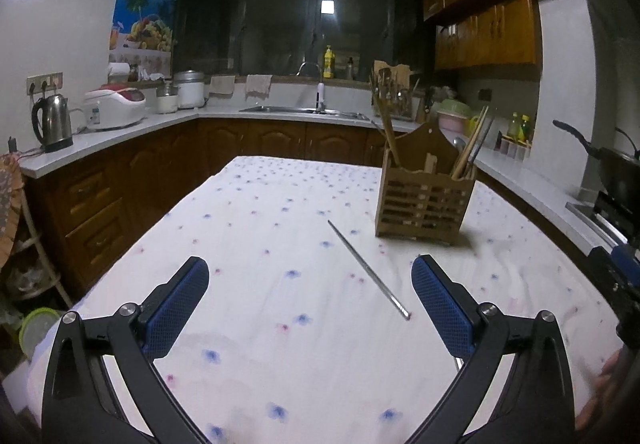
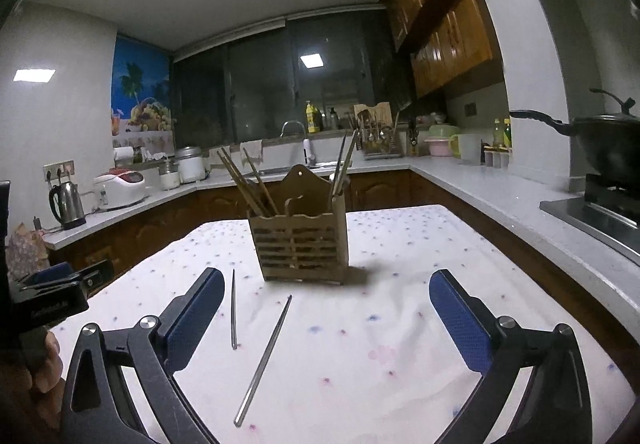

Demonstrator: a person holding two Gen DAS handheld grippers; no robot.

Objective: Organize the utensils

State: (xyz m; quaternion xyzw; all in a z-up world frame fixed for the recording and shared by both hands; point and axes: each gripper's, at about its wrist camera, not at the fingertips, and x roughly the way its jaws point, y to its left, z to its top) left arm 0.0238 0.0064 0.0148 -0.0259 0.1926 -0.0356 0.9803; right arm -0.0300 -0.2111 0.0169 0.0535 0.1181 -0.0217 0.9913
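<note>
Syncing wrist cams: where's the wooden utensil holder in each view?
Left wrist: wooden utensil holder sits right of centre, beyond the lone metal chopstick.
Right wrist: holder sits near centre, behind two metal chopsticks.
Shared landmark: yellow bottle on the window ledge.

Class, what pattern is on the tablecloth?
White tablecloth scattered with small blue and pink flowers, clearest in the left wrist view.

White tablecloth [image 1: 280, 344], blue-pink floral dots
</note>
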